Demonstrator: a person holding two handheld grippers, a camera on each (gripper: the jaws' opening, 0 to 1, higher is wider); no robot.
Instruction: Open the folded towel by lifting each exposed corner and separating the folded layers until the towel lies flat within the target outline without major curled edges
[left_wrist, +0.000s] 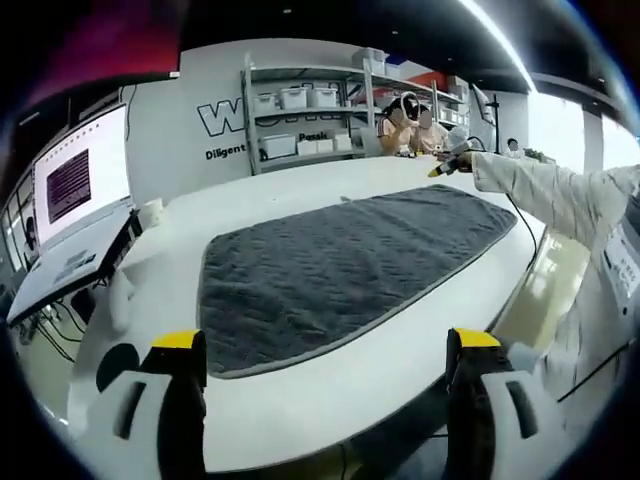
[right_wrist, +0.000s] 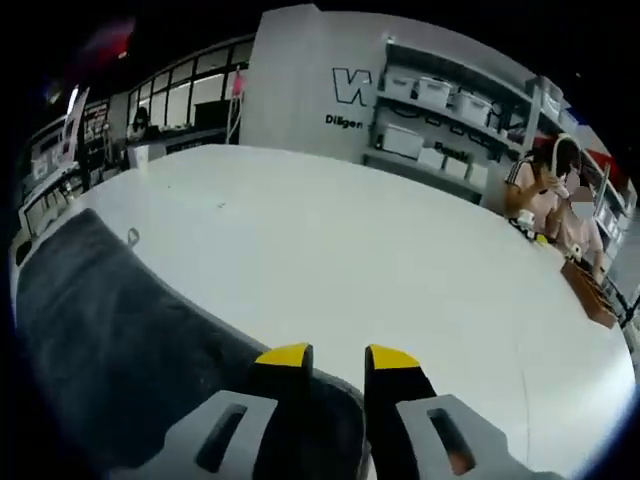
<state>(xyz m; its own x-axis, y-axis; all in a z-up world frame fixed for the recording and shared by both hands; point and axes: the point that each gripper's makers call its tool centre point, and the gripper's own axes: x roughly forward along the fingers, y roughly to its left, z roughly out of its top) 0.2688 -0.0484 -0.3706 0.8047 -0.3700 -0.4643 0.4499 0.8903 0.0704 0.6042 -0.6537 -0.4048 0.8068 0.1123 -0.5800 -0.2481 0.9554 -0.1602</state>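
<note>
White table carries the grey towel, spread flat across its middle, edges mostly uncurled. Shelves with bins stand at the back wall. Left gripper hangs near towel's edge, jaws wide, released. Right gripper over towel's end, jaws nearly together, gripping nothing visible

towel spread on table at centre of left gripper view, monitor at left, shelving behind, towel at lower left of right gripper view
</note>
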